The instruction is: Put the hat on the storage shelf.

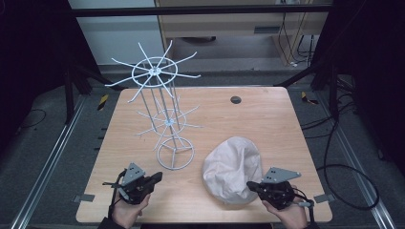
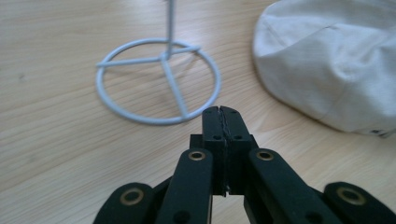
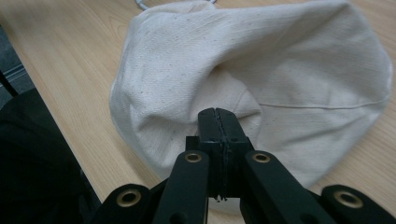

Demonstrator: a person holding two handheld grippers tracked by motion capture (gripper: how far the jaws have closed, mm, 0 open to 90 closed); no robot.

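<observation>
Hands sit low at the table's near edge; left gripper fingers pressed together on nothing, right gripper fingers together too, tips against the cream hat.

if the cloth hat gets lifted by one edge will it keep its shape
Probably not: the hat is creased and slumped on the table, so it likely droops. Its thin fabric looks light. The woven surface should give the right claw decent purchase.

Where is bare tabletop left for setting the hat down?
Bare wood lies right of the wire rack, behind the hat up to the dark disc, and along the table's left edge. The near edge is crowded: both hand-held grippers and the hat.
</observation>
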